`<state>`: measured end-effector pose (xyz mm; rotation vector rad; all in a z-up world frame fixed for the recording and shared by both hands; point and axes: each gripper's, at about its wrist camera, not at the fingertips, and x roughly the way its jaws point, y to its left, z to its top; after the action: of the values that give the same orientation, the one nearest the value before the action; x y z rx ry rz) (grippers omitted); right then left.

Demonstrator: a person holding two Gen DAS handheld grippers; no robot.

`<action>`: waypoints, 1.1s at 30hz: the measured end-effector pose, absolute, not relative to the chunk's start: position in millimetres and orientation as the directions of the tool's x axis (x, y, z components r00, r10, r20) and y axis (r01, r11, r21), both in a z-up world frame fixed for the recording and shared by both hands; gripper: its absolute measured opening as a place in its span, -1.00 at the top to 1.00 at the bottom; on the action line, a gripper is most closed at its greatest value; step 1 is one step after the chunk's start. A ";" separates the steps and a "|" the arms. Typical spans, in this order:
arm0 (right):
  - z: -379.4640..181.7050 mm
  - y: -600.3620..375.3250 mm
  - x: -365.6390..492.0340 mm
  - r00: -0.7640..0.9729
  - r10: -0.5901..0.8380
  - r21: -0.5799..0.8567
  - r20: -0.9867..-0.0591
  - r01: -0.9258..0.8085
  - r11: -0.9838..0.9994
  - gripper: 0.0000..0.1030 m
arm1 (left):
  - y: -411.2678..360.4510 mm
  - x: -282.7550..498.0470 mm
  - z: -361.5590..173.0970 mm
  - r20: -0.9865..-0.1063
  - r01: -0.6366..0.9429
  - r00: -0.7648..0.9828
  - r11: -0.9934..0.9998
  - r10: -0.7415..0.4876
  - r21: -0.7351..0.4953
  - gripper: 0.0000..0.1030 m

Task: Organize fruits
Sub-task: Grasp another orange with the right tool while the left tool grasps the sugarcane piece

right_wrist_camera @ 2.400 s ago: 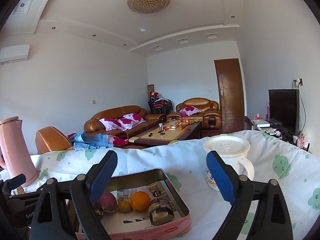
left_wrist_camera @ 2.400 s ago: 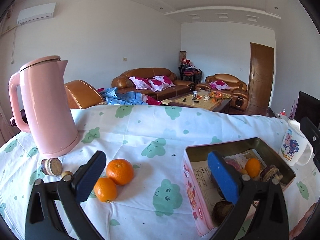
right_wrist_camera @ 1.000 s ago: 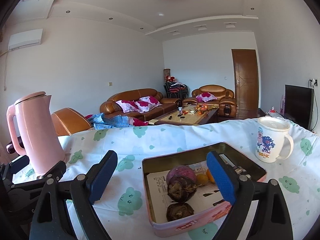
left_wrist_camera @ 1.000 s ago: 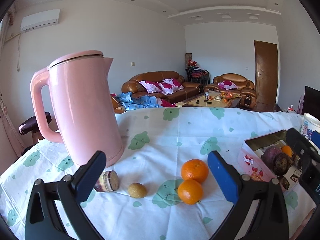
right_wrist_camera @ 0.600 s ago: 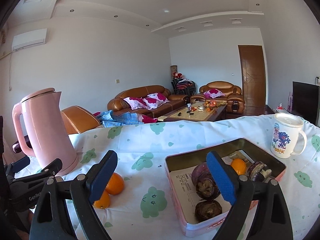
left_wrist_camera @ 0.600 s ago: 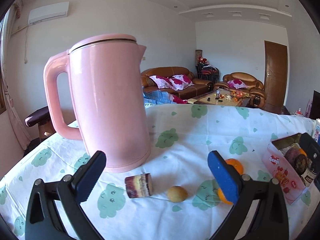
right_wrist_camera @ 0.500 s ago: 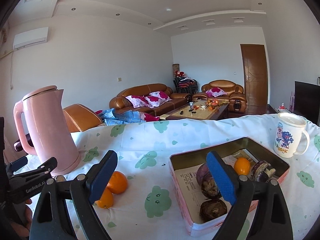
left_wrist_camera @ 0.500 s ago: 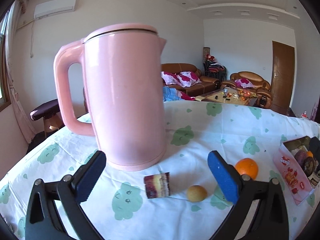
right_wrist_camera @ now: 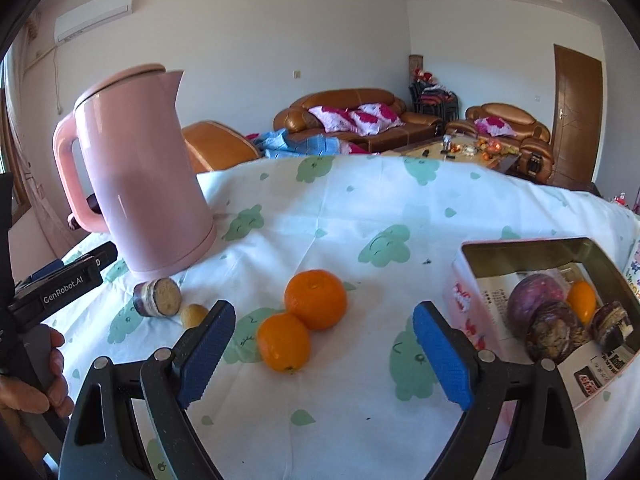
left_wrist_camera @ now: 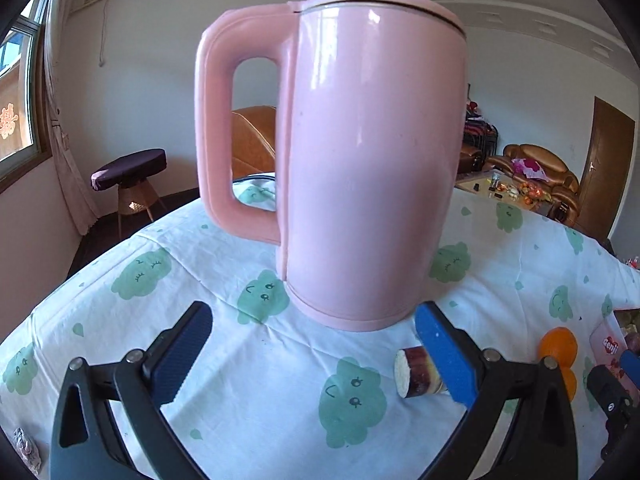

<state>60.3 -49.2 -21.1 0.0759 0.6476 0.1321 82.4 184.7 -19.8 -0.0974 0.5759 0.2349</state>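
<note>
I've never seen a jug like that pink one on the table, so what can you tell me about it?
The pink kettle stands upright on the tablecloth, tall and smooth, glossy like plastic, with a closed lid, a small pointed spout and a big loop handle. A short cut piece of purple-skinned cane lies close by its base. Nothing grips it; the open left gripper points at it.

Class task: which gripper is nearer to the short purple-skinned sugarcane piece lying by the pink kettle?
Left. The left gripper has the short purple-skinned sugarcane piece right beside one finger. The right gripper frames the two oranges, the piece lying off to its left.
</note>
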 end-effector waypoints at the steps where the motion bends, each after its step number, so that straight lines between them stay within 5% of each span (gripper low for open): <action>1: -24.3 -47.2 63.8 0.773 0.156 0.116 -0.615 -0.107 0.987 -0.71 | 180.5 82.0 -19.7 -0.548 -0.231 0.815 0.973 0.188 -0.011 -1.00; 6: -43.3 -39.7 84.5 0.673 0.225 0.178 -0.705 -0.140 0.974 -0.25 | 154.4 82.8 -18.8 -0.543 -0.124 0.826 0.989 0.149 0.082 -1.00; 10: -52.4 -35.9 93.1 0.623 0.272 0.226 -0.733 -0.154 0.962 -0.23 | 144.6 87.6 -22.7 -0.580 -0.076 0.805 0.991 0.126 0.110 -1.00; 17: -54.3 -26.0 93.7 0.602 0.278 0.206 -0.749 -0.188 0.960 0.27 | 137.2 97.1 -31.5 -0.646 -0.008 0.761 0.996 0.063 0.087 -1.00; 25: -54.8 -37.2 89.2 0.595 0.337 0.282 -0.729 -0.187 0.941 0.27 | 144.8 121.8 -48.1 -0.738 -0.058 0.672 0.998 0.065 0.036 -0.98; 31: -54.8 -45.8 74.1 0.594 0.365 0.316 -0.717 -0.190 0.929 0.28 | 154.2 131.4 -57.4 -0.781 -0.050 0.624 0.996 -0.021 -0.067 -0.33; 33: -53.7 -50.4 70.1 0.601 0.382 0.336 -0.702 -0.193 0.922 0.28 | 157.9 128.4 -55.3 -0.770 -0.046 0.636 0.994 -0.046 -0.097 0.23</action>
<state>70.1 -50.4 -53.7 0.2359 0.8650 0.3370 128.4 157.9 -55.3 -0.1112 0.8815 0.0001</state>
